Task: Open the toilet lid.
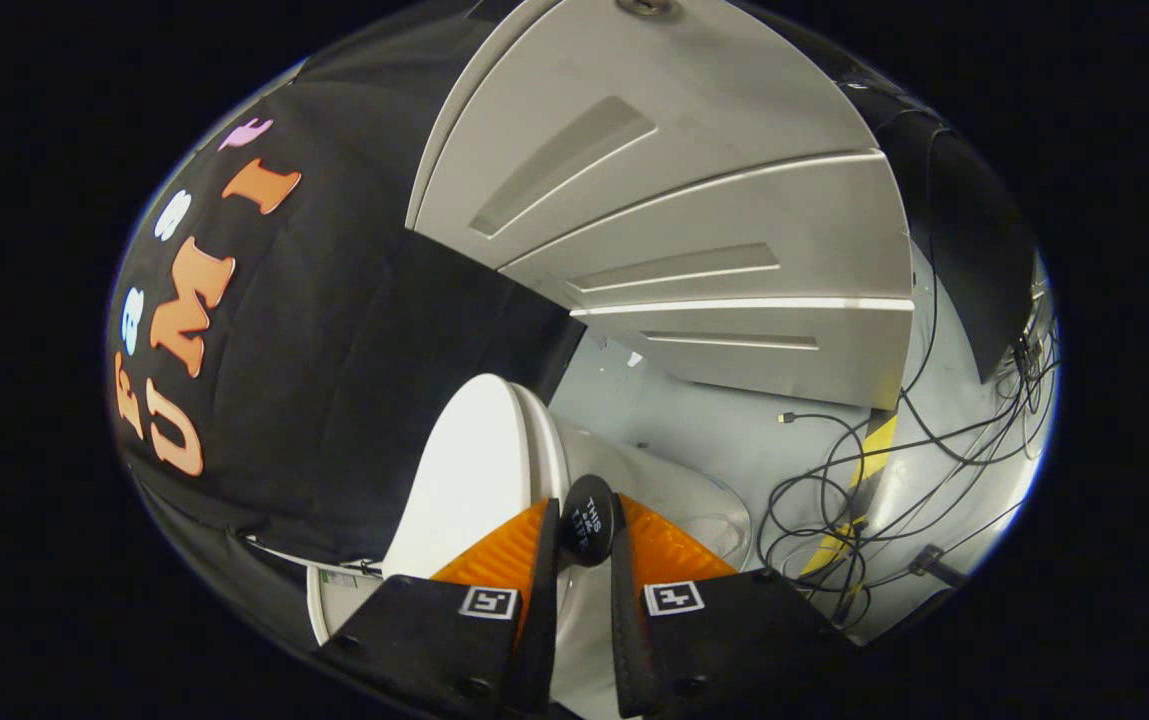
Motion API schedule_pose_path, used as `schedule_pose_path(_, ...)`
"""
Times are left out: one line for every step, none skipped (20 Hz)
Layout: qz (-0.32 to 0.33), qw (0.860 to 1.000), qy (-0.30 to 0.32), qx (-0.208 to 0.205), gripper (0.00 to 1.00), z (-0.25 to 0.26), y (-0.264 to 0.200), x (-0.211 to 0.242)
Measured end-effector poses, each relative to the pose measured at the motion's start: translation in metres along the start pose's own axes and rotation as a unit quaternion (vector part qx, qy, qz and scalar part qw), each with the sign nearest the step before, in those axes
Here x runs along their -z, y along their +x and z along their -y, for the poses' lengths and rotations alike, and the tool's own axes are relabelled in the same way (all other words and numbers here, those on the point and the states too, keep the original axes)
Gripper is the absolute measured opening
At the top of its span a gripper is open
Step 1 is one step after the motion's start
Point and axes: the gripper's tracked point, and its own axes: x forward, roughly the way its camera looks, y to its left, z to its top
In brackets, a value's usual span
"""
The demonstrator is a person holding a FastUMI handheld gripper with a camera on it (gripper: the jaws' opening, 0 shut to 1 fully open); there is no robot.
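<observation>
Gripper [586, 545] pinches the round black lid knob [587, 520] between both fingers; white toilet lid [479, 470] raised, left of fingers (cables [864, 480] beyond, right).

Bright overhead light, glare on white toilet lid [474, 470] & grey panel [694, 230] edges; cloth wall dim, fisheye warps everything toward edges, gripper [584, 545] fingers slightly soft up close.
</observation>
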Motion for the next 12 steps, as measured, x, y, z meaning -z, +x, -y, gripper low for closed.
schedule_pose_path(-0.004,1.0,0.001,-0.002,0.24,-0.001,0.0,0.002)
schedule_pose_path(0.002,1.0,0.013,-0.004,0.24,-0.003,-0.002,-0.002)
schedule_pose_path(0.003,1.0,0.007,-0.003,0.14,-0.007,-0.005,-0.001)
schedule_pose_path(0.015,1.0,-0.004,0.003,0.13,-0.009,-0.002,-0.004)
schedule_pose_path(0.028,0.999,-0.015,0.008,0.08,-0.014,-0.004,-0.009)
schedule_pose_path(0.039,0.999,-0.027,0.004,0.08,-0.021,-0.004,-0.014)
schedule_pose_path(0.049,0.998,-0.033,0.0,0.08,-0.03,-0.008,-0.017)
schedule_pose_path(0.062,0.997,-0.044,-0.005,0.08,-0.041,-0.01,-0.023)
schedule_pose_path(0.076,0.995,-0.057,-0.01,0.08,-0.049,-0.012,-0.029)
schedule_pose_path(0.089,0.993,-0.072,-0.012,0.08,-0.059,-0.013,-0.036)
schedule_pose_path(0.091,0.992,-0.091,-0.012,0.08,-0.067,-0.021,-0.035)
schedule_pose_path(0.105,0.988,-0.11,-0.008,0.08,-0.076,-0.027,-0.039)
